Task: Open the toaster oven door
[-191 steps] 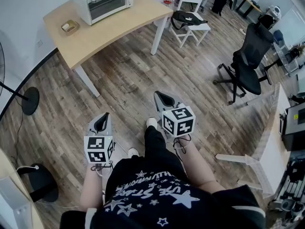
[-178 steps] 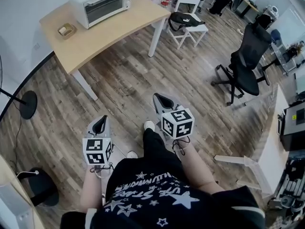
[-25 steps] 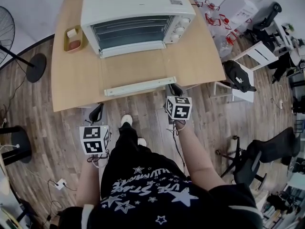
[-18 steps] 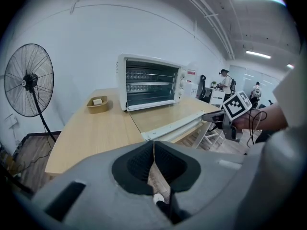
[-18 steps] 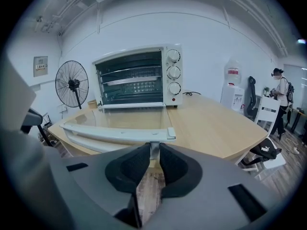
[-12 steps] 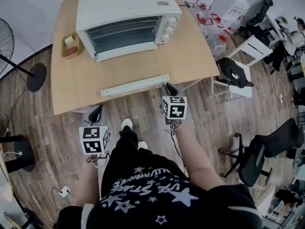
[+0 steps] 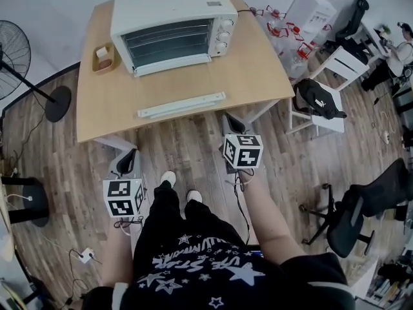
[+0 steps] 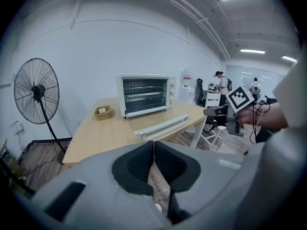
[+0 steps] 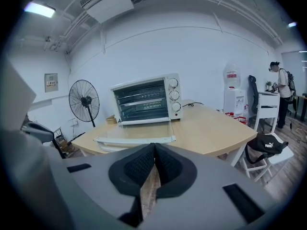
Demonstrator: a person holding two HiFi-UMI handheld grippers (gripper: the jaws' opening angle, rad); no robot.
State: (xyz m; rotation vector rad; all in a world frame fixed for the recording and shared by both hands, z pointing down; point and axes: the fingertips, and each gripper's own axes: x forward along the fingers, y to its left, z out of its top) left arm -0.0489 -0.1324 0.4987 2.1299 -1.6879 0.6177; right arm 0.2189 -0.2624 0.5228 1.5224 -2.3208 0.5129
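Pale wooden desk (image 7: 258, 70): white toaster oven's (image 7: 171, 8) glass door (image 7: 181, 104) lies open; we judge it done, left gripper (image 7: 127, 157) and right gripper (image 7: 231, 121) fingers pressed together.

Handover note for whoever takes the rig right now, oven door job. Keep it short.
Left gripper: shut, empty, low over the floor, short of the table.
Right gripper: shut, empty, by the table's front edge, clear of the door handle.
Toaster oven at the table's back; door folded down flat, door handle toward the person.
Done: door open. Left: nothing that I can see.
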